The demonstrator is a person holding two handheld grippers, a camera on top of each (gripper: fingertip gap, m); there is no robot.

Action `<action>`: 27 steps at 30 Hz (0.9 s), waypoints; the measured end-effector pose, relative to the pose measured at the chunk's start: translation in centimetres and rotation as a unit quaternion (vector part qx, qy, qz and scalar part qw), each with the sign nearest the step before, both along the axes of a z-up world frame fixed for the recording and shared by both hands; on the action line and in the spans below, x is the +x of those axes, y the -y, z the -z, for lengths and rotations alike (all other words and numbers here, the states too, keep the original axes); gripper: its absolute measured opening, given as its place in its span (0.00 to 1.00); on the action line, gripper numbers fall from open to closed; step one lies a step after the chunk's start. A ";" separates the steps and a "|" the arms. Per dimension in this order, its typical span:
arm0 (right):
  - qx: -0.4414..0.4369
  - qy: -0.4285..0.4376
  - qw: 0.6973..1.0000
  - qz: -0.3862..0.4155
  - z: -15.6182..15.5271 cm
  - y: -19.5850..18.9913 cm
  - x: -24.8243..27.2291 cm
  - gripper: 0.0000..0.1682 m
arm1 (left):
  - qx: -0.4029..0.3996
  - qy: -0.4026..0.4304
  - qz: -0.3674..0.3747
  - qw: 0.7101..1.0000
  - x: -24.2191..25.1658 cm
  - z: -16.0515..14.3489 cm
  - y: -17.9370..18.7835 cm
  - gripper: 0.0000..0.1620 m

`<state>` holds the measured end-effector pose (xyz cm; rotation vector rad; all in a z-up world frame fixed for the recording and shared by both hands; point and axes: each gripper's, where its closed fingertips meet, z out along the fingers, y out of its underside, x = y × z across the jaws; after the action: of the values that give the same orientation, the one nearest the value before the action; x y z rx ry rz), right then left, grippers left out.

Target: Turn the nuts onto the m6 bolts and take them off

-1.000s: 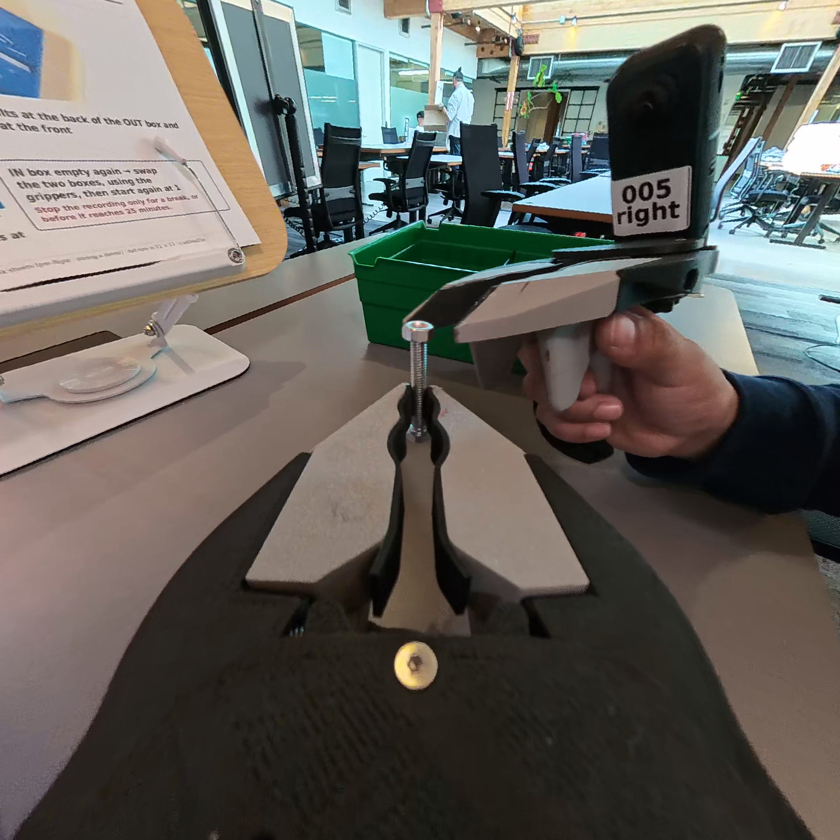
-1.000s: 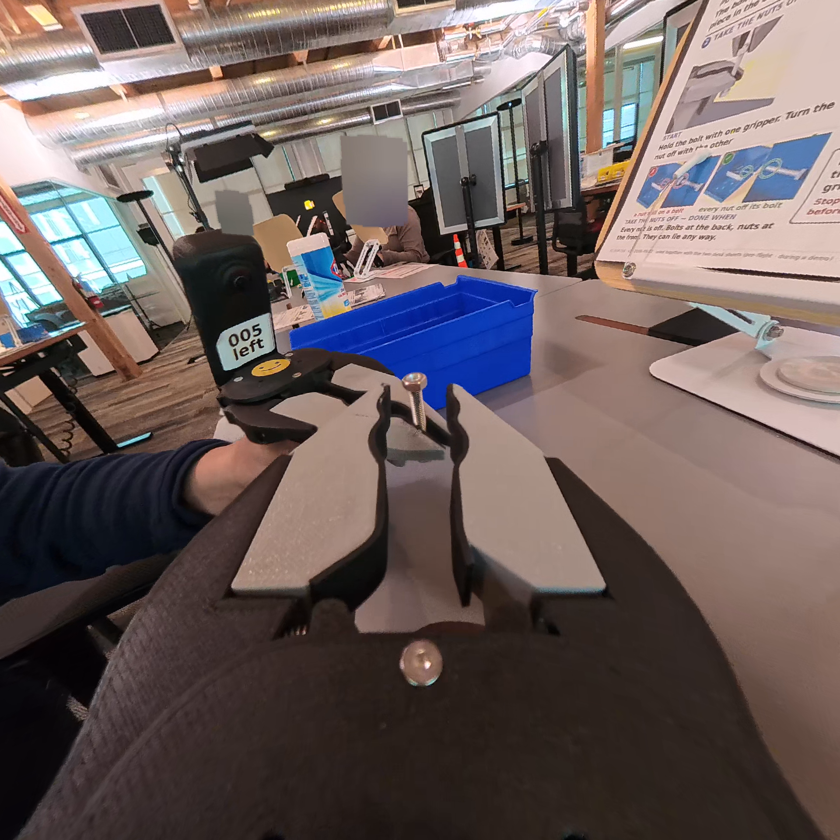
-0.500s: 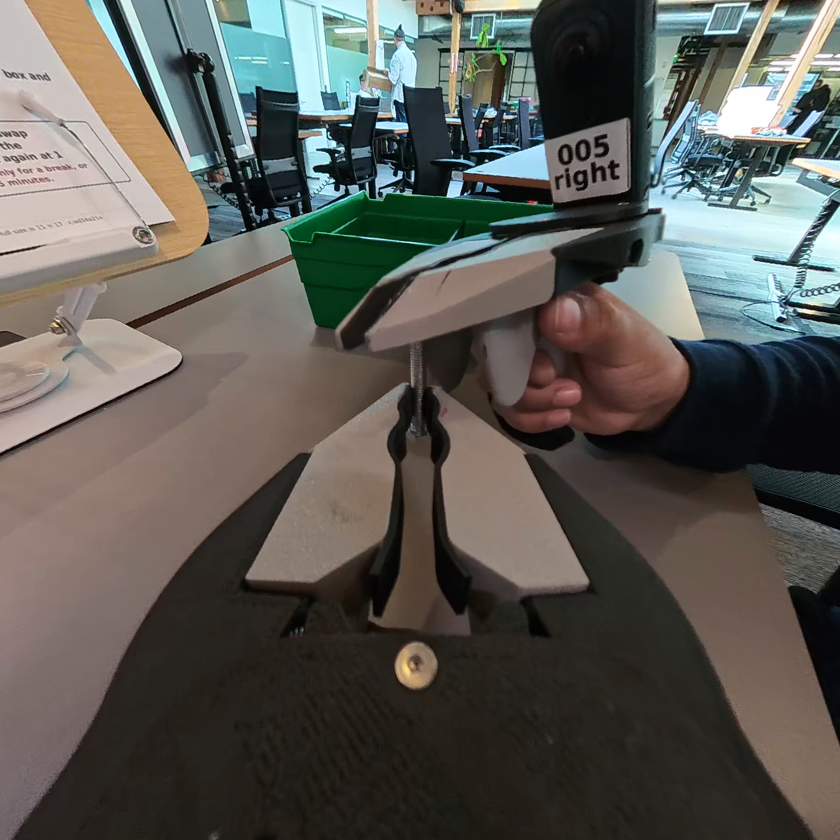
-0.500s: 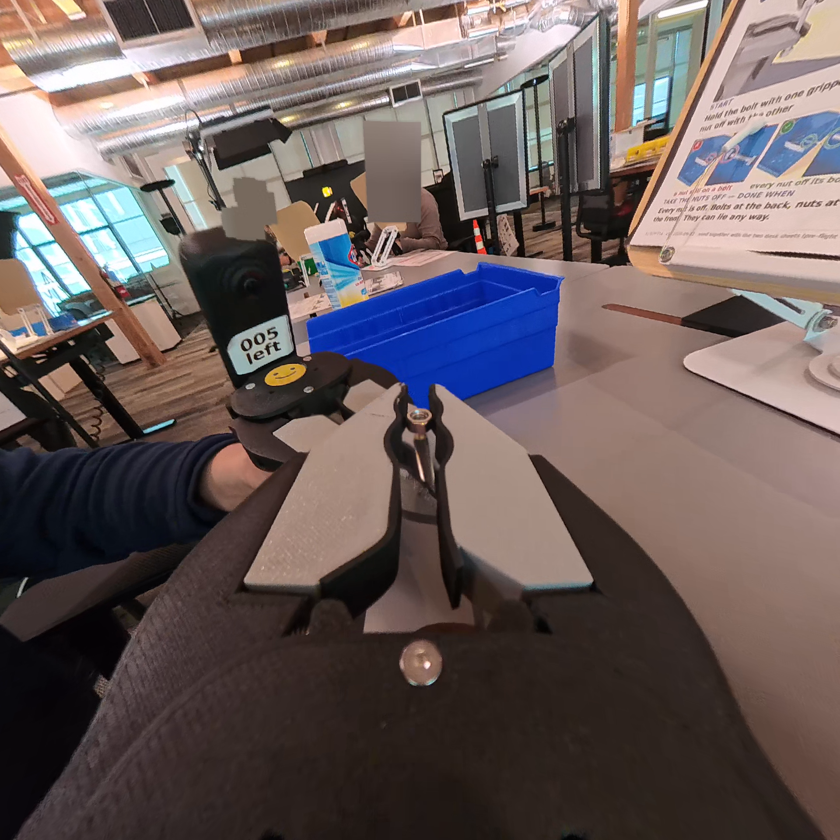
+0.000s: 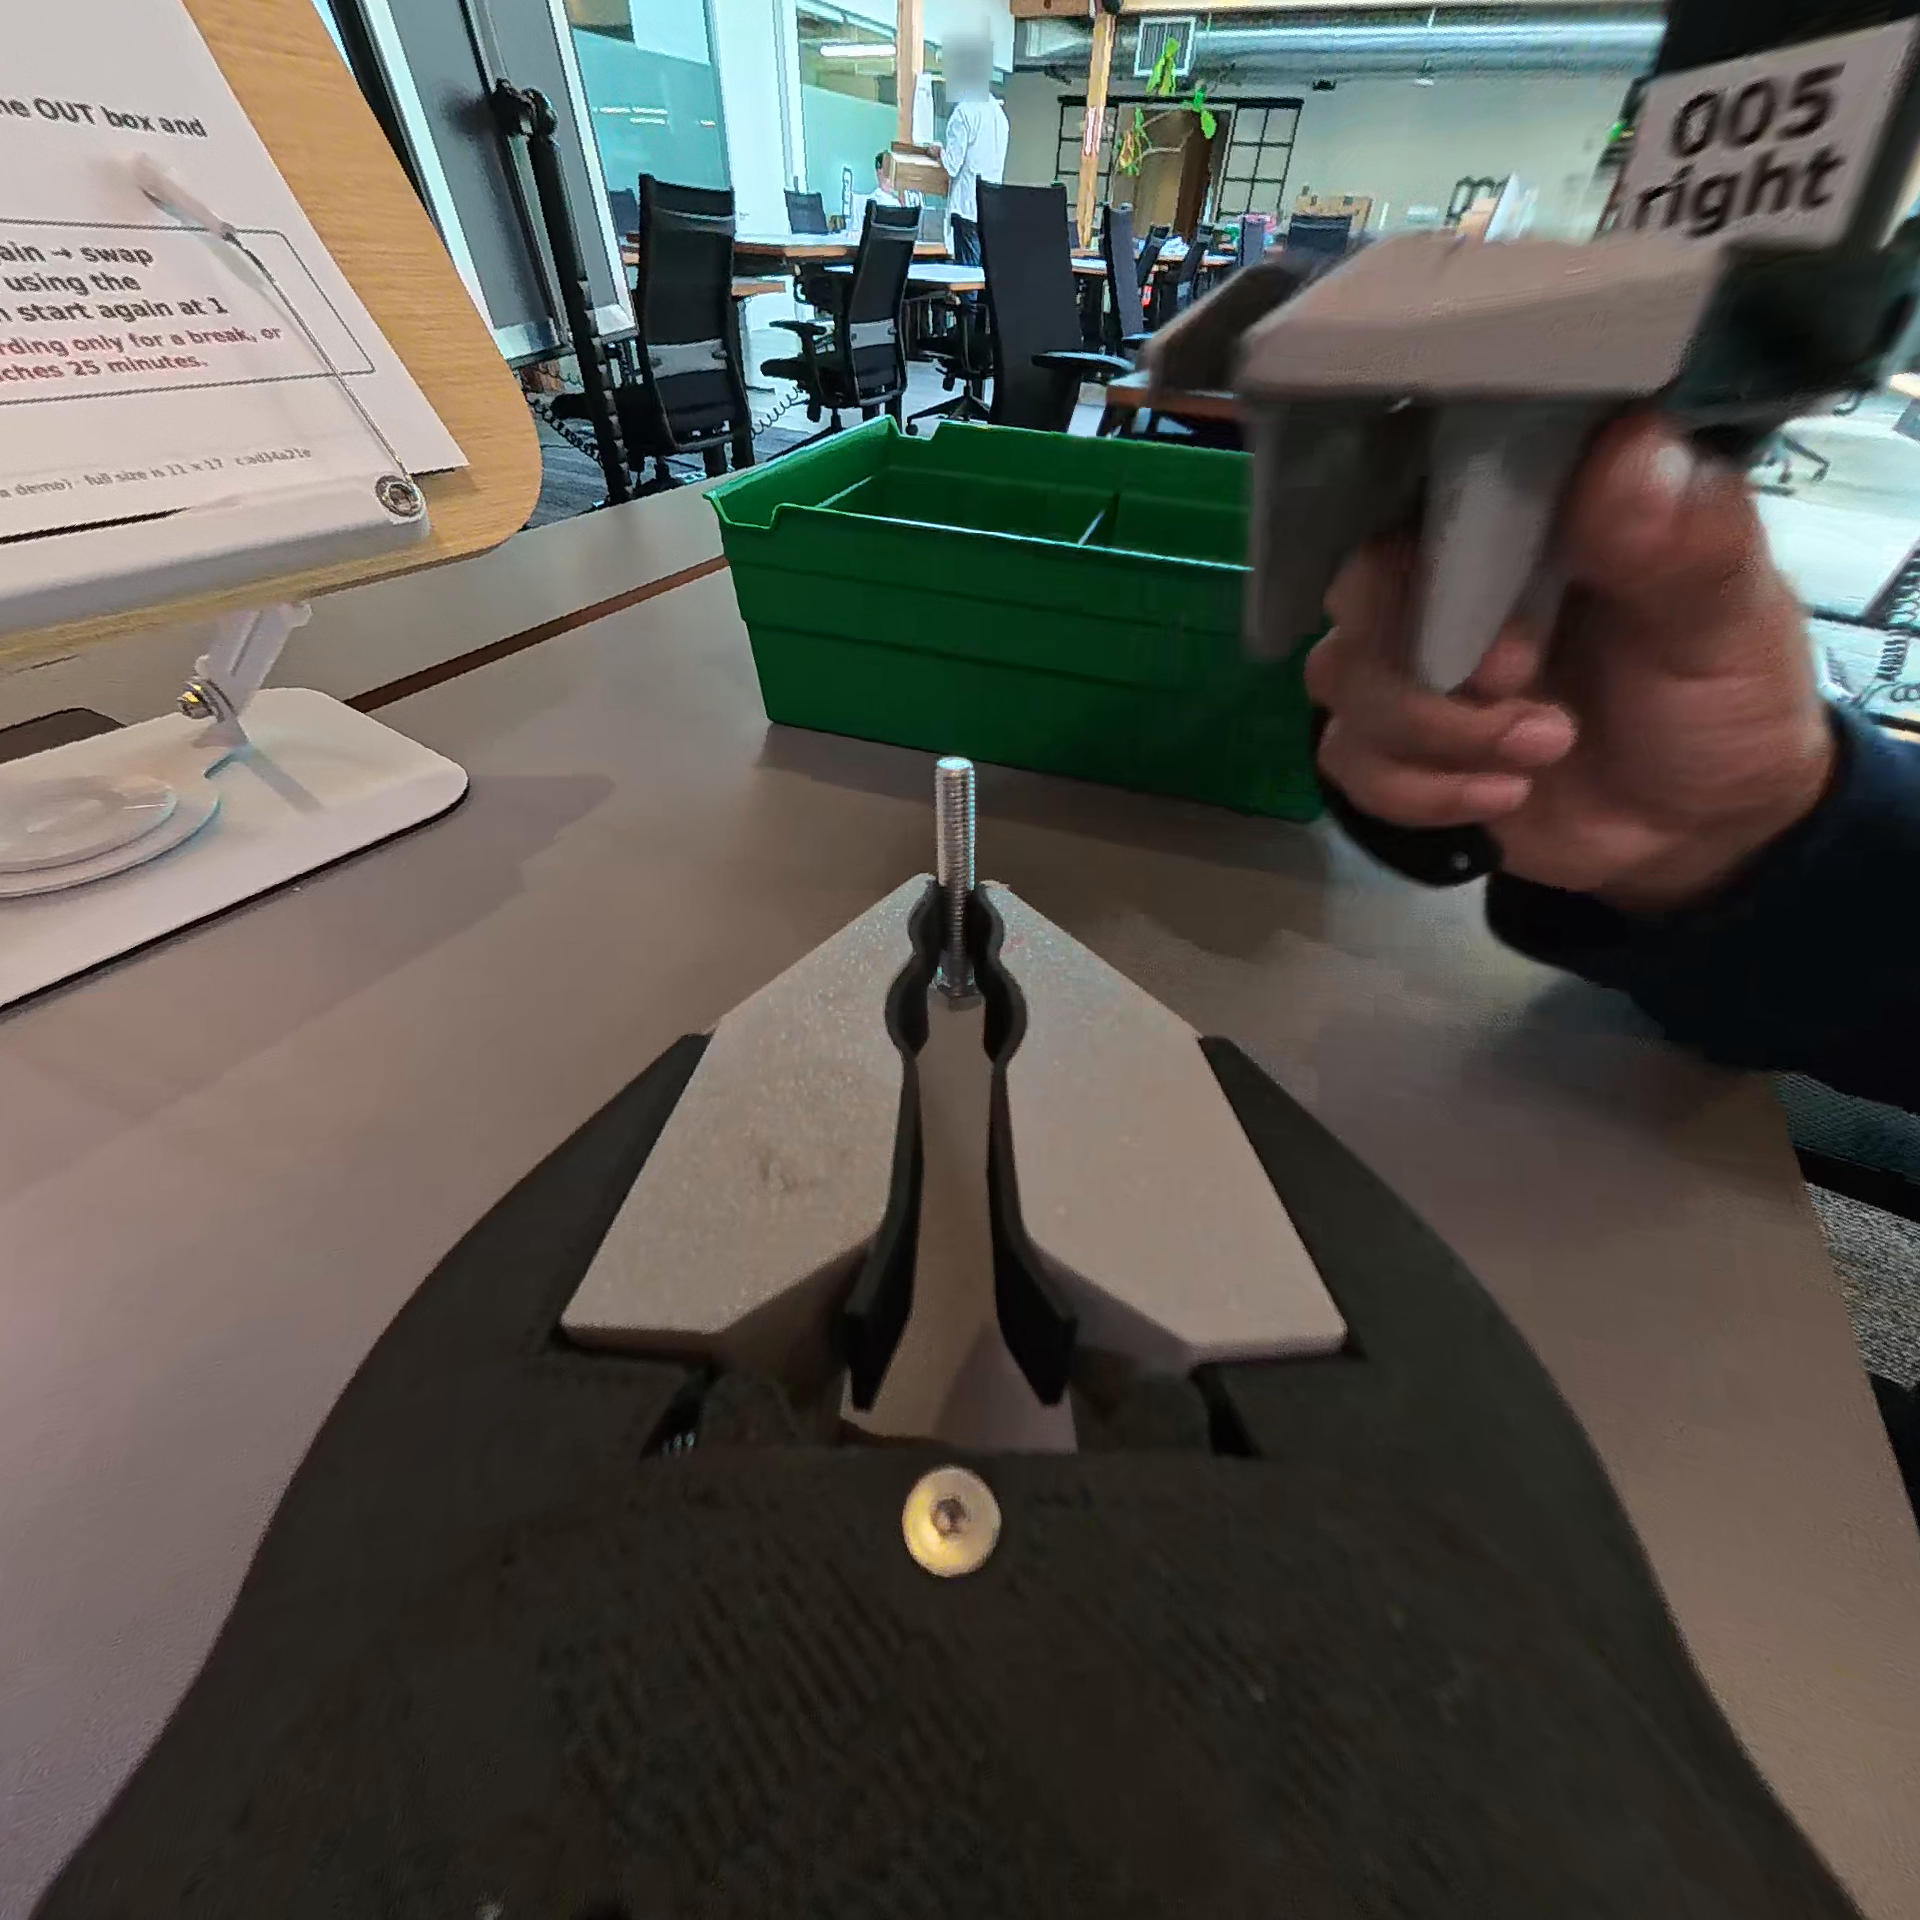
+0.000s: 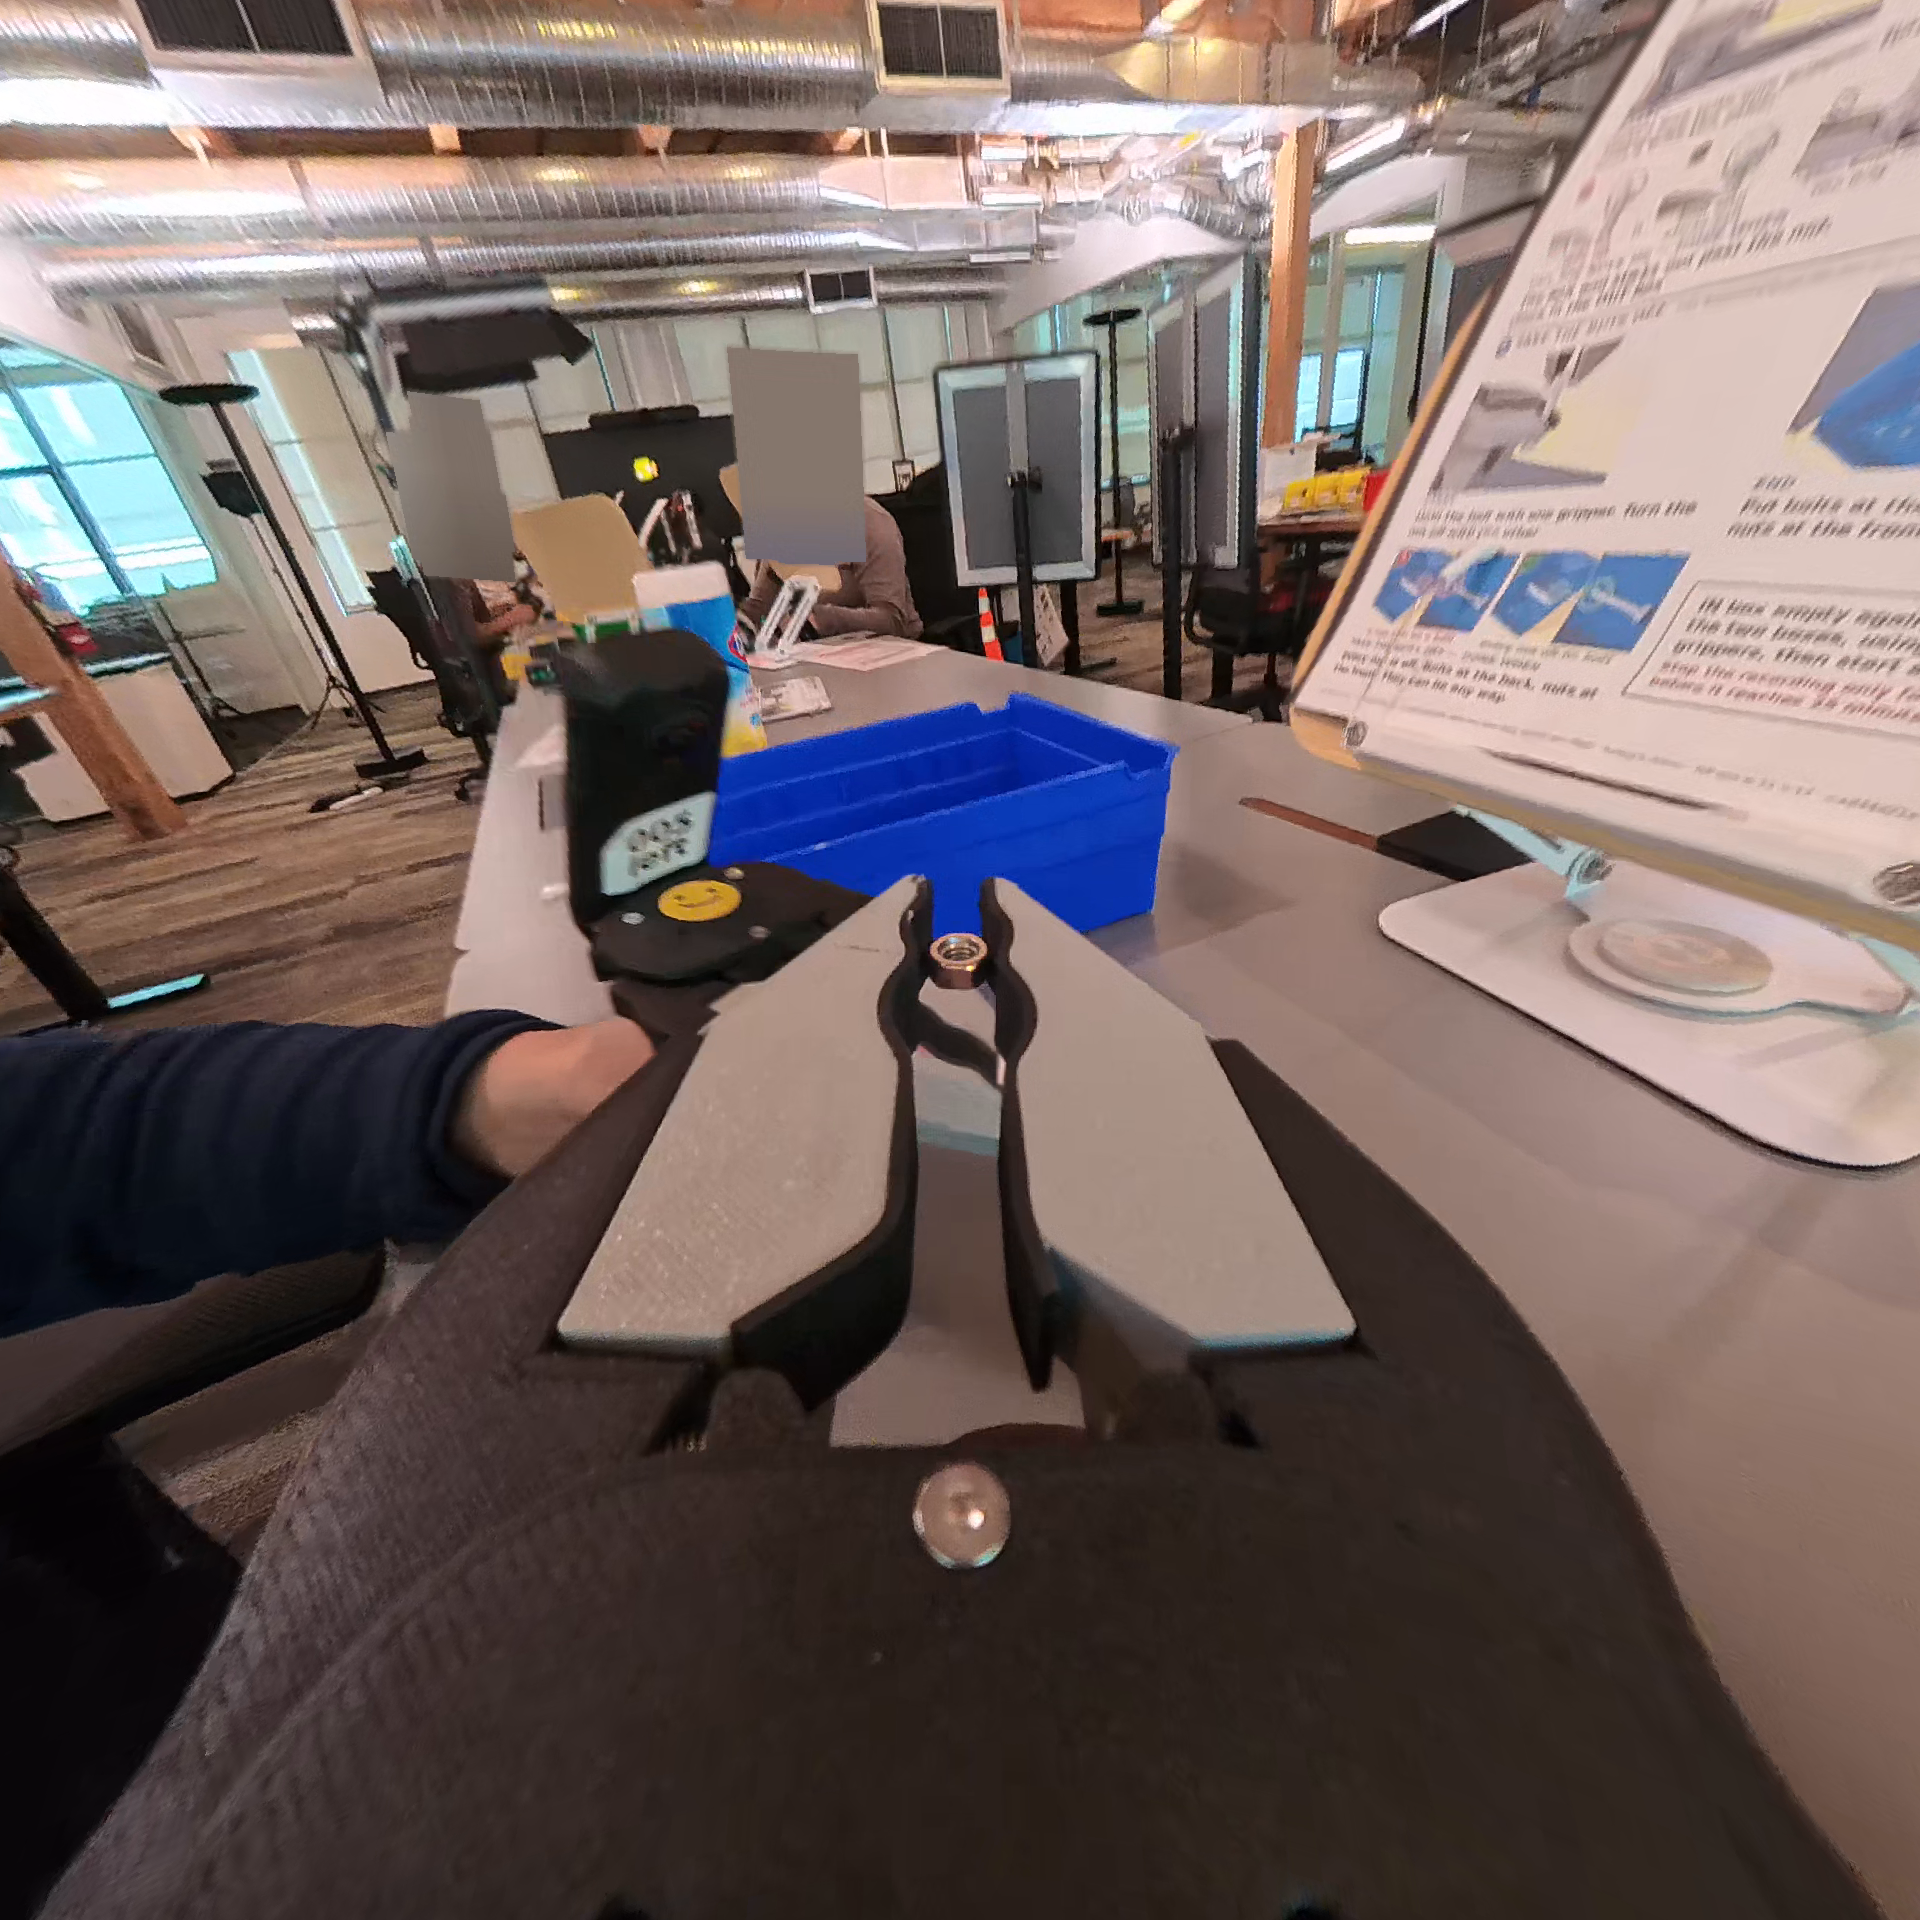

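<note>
The bolt's [image 5: 954,831] lower end sits hidden between the left gripper's [image 5: 953,940] fingers [image 5: 920,935], so its head cannot be made out. The right gripper [image 5: 1382,343] is smeared with motion blur and cut off by the top and right edges — its tips are too blurred to read. The green bin [image 5: 997,623] is partly covered by that gripper and the hand [image 5: 1621,707]. In the right wrist view, the instruction sheet [image 6: 1662,447] is blurred and cropped at the right edge.

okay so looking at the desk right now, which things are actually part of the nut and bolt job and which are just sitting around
In use:
bolt, upright in the shut left gripper
nut, pinched in the right gripper

Idle:
green bin
blue bin
instruction stand
wipes canister
</note>
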<state>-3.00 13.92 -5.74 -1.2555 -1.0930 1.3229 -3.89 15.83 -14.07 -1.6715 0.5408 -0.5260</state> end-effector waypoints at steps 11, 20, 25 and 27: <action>0.021 0.188 0.939 0.287 3.8 -11.8 19.4 0.03 | 0.001 -0.009 0.016 1.000 1.0 0.0 0.5 0.02; 0.005 0.194 0.930 0.313 4.4 -12.4 19.9 0.14 | 0.010 0.019 0.002 1.000 0.1 -0.7 0.1 0.02; 0.024 0.145 0.976 0.159 1.6 -4.6 11.0 0.14 | 0.025 0.056 0.033 0.998 0.7 -1.9 0.8 0.02; 0.011 0.145 0.985 0.093 2.3 -2.0 7.2 0.14 | 0.032 0.062 0.042 0.997 0.9 -2.2 1.1 0.02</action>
<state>4.25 15.89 -8.04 -1.5278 -1.1541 1.0055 -3.01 14.78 -11.88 -1.5483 0.5324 -0.6620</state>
